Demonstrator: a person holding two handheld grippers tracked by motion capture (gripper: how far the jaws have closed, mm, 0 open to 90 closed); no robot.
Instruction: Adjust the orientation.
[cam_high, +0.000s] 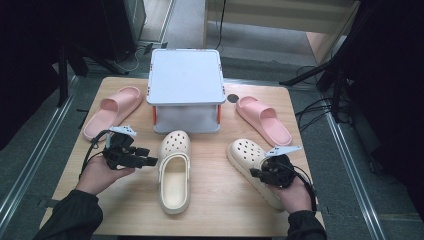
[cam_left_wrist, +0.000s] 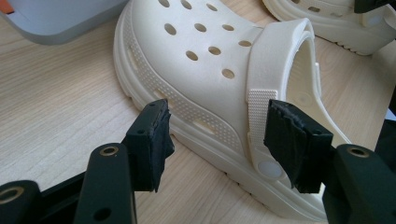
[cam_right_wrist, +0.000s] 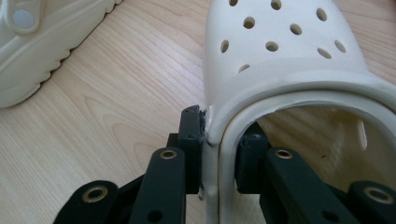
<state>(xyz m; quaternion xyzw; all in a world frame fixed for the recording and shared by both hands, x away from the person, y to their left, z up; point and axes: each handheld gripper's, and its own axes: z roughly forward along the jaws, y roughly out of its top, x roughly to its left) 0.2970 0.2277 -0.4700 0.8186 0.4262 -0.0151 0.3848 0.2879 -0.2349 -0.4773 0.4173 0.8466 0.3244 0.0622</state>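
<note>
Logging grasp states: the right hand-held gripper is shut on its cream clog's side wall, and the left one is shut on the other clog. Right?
Not quite. The left hand-held gripper is open, jaws apart beside its cream clog, as the left gripper view shows. The right hand-held gripper does clamp the other clog's wall.

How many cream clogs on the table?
2. One cream clog lies at the table's middle, in front of the grey stand, just ahead of the open left gripper. The other clog lies to its right, its side wall clamped by the right gripper.
</note>
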